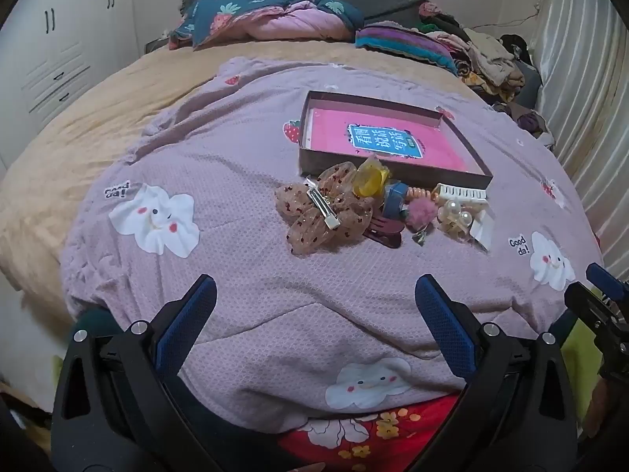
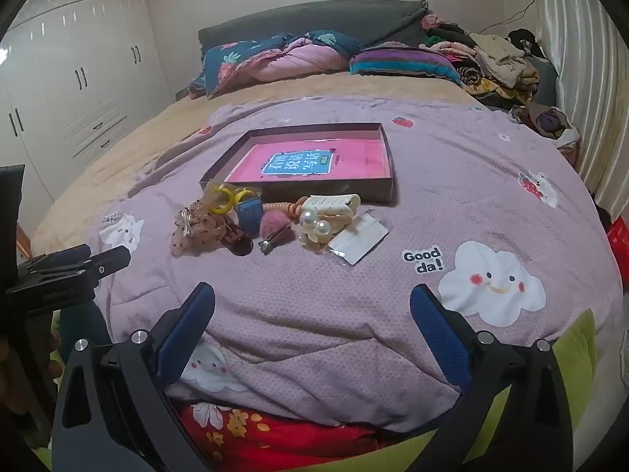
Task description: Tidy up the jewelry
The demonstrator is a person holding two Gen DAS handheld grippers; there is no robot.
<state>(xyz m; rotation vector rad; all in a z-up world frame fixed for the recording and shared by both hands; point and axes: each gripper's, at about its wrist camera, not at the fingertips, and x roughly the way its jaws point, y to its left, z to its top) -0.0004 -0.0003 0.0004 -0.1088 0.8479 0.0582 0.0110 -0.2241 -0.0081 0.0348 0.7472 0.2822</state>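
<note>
Jewelry pile (image 1: 377,208) at twelve o'clock sits untouched, so I must advance my wide-open, empty left gripper (image 1: 314,322) and right gripper (image 2: 312,328) before filling the box (image 1: 393,173).

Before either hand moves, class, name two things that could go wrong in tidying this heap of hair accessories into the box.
1. The mesh bow, yellow rings and blue clip overlap, so lifting one may drag its neighbours.
2. The quilt is soft and wrinkled; the round pearls might roll away or sink.
</note>
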